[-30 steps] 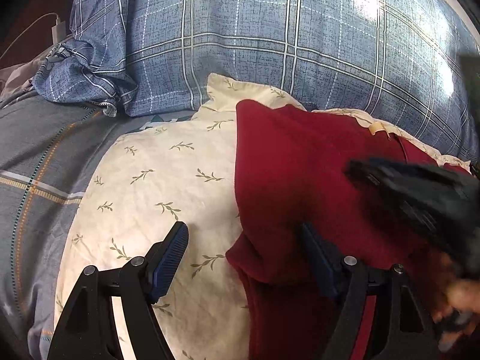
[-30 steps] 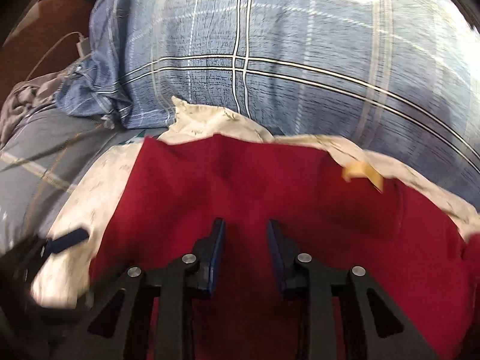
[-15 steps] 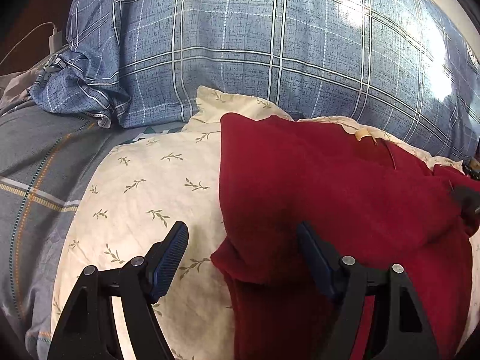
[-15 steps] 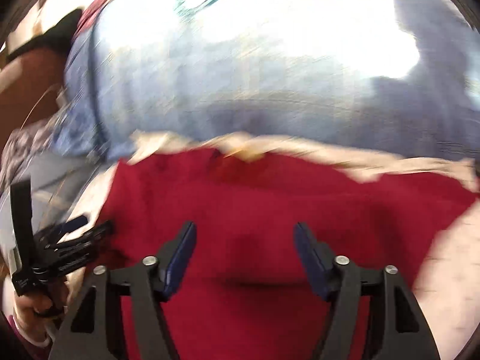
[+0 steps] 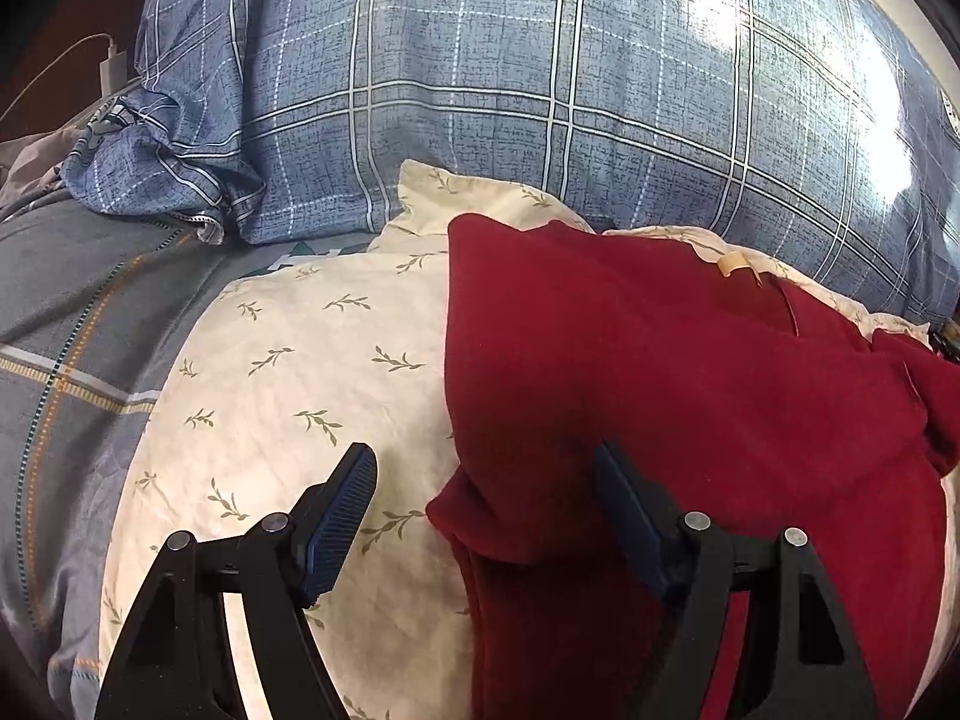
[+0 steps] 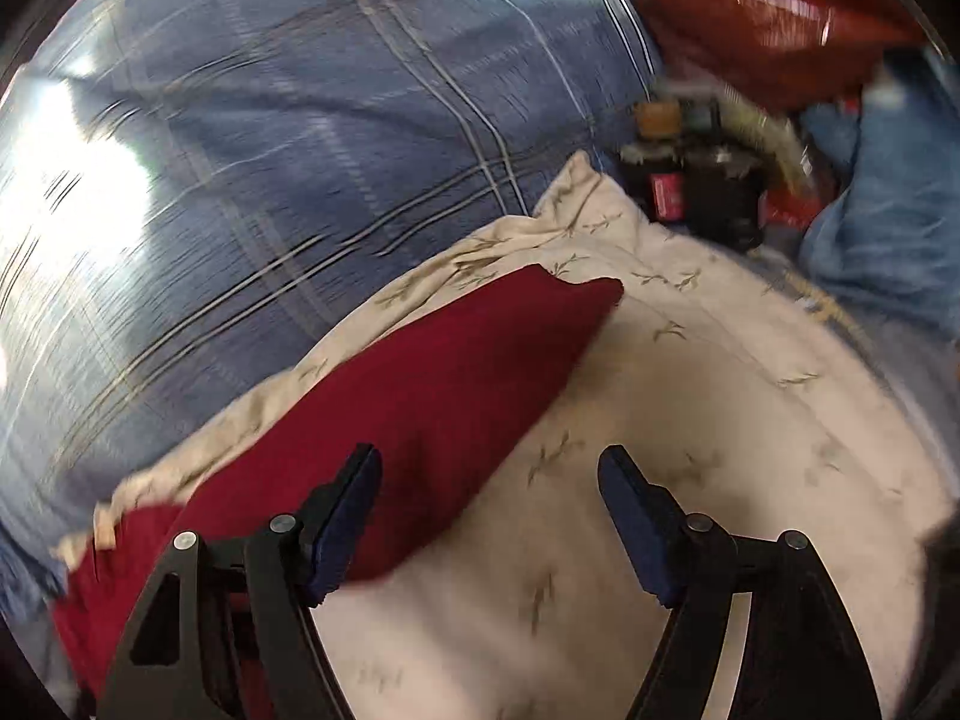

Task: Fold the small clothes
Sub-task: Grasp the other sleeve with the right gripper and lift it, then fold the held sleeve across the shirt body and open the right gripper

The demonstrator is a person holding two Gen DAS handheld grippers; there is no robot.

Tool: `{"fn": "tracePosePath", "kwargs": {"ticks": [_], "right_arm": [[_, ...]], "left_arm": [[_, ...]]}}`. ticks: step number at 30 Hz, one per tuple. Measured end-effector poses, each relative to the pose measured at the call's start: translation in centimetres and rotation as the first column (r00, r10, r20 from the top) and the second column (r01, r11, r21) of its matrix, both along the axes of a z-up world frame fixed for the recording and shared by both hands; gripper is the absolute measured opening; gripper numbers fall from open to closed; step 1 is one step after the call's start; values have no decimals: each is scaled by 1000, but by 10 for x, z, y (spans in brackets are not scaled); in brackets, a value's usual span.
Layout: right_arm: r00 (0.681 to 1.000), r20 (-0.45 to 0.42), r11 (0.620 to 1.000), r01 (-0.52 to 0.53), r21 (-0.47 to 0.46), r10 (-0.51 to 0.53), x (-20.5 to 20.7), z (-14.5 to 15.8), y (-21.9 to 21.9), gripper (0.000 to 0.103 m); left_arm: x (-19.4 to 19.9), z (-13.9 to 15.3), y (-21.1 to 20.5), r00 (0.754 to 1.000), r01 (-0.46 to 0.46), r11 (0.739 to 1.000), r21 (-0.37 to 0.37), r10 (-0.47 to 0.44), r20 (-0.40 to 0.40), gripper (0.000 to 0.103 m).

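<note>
Crimson knit garment (image 5: 660,396), apparently soft and limp, half-folded on the cream leaf-print pillow (image 5: 300,372): grasp its fold corner nearest the pillow's left edge; left gripper (image 5: 486,510) wide open, empty; right gripper (image 6: 489,516) opening, empty.

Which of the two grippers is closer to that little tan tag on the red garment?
Left. The left gripper straddles the red garment's edge, the tan tag ahead. The right gripper, jaws opening, is at the garment's other end, the tag out of its view.

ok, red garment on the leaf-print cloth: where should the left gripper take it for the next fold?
Probably the folded lower-left corner of the red garment, where it bulges out over the leaf-print cloth. The layers stack there, raised and free-edged. Come from the left, over the bare cloth. The left gripper already stands open astride that corner. The right gripper is opening, nothing gripped.
</note>
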State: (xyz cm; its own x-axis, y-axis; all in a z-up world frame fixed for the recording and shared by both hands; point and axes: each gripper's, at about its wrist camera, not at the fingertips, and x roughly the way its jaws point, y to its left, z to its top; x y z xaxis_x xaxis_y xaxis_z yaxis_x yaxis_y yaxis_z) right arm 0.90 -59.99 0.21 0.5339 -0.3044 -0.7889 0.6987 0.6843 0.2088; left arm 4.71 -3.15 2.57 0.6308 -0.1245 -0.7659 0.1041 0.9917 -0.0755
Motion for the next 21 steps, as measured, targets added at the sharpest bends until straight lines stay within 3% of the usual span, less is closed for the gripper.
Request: {"fn": "tracePosePath", "kwargs": {"ticks": [1, 3, 4, 5, 7, 11, 13, 17, 21], "right_arm": [[1000, 16, 1000, 10, 20, -10, 3, -4, -6, 69], [998, 49, 999, 35, 4, -36, 9, -7, -12, 39], [999, 33, 999, 36, -14, -35, 13, -9, -14, 7], [999, -6, 998, 48, -39, -48, 17, -9, -16, 6], [999, 16, 998, 50, -46, -50, 12, -1, -13, 6], [997, 65, 974, -20, -226, 35, -3, 57, 14, 6], [993, 102, 962, -27, -272, 57, -10, 83, 19, 6], [973, 177, 947, -87, -310, 147, -13, 139, 45, 6], [940, 206, 923, -195, -332, 273, 2, 167, 88, 6]], "left_arm": [[1, -1, 0, 1000, 1, 1000, 2, -1, -3, 75], [2, -4, -1, 1000, 4, 1000, 6, -4, -9, 75], [3, -4, -2, 1000, 5, 1000, 8, -5, -10, 75], [3, -4, -2, 1000, 6, 1000, 9, -6, -10, 75], [3, -4, -1, 1000, 6, 1000, 8, -6, -10, 75], [2, -4, -1, 1000, 3, 1000, 12, -2, -12, 75], [1, -3, -1, 1000, 1, 1000, 12, -1, -9, 75], [-3, 1, 2, 1000, -8, 1000, 2, 8, 0, 75], [-7, 9, 9, 1000, -20, 1000, -19, 21, 17, 75]]}}
